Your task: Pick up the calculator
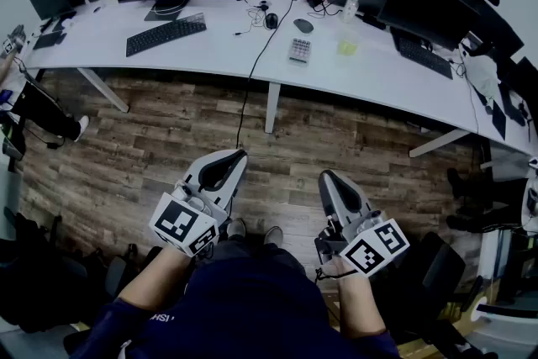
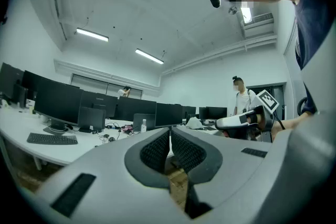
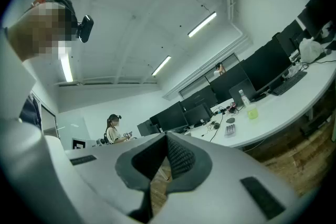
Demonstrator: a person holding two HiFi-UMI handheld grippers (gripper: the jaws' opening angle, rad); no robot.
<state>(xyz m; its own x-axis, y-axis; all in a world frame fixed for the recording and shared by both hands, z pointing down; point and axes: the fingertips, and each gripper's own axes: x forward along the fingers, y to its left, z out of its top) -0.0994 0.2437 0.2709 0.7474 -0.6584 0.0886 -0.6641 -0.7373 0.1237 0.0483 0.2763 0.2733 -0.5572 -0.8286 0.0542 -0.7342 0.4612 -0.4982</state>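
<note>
I see the calculator (image 1: 300, 50) lying flat on the white desk (image 1: 210, 50), near the desk's front edge. My left tongs (image 1: 234, 155) and right tongs (image 1: 324, 176) hang over the wood floor (image 1: 168, 139), well short of the desk, both pinched together with nothing between them.

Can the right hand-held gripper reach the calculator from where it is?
Probably not yet. The right hand-held gripper is shut and held near the person's body, while the calculator lies on the white desk across a stretch of wooden floor. Nothing blocks the way; stepping closer should help.
</note>
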